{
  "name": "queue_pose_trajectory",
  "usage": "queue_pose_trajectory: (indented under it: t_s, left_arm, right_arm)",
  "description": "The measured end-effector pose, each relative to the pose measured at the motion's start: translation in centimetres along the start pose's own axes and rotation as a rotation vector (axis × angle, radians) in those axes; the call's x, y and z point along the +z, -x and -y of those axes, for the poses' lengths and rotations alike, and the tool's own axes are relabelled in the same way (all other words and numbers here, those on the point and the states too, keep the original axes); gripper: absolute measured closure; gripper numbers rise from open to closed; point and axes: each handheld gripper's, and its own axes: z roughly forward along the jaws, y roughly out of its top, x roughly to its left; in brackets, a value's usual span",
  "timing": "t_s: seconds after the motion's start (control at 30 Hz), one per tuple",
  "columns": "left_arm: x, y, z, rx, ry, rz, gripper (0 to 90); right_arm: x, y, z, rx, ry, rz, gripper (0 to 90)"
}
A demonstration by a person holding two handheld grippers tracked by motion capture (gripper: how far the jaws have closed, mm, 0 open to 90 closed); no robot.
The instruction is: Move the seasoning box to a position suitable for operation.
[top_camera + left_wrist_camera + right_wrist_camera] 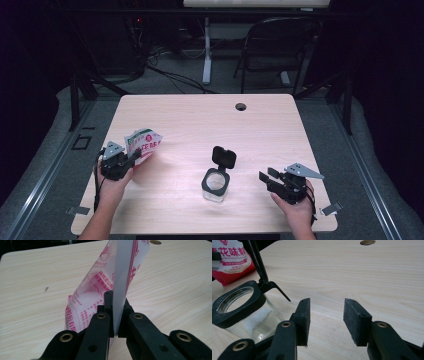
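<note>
Packet [143,141] pinched at its edge by the left gripper [131,159], left of centre in the high view; jar [216,184] stood lower centre, flip lid [224,156] raised.
Right gripper [265,176] is held gaping and empty at lower right. For a clean pour, the glass should probably be steadied first, and the packet's mouth brought directly over the opening before tilting.
</note>
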Motion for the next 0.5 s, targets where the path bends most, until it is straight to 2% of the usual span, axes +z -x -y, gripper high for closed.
queue_pose_trajectory:
  t_s: [0.2,0.5]
  left_arm:
    - [-0.4,-0.6,-0.7,-0.005,-0.002,-0.008,90.0]
    - [-1.4,-1.9,-2.9,0.043,-0.003,-0.079,90.0]
  right_arm:
    - [0.0,0.1,0.0,0.006,0.007,-0.002,57.0]
    - [-0.1,0.3,-0.2,0.009,0.013,-0.002,57.2]
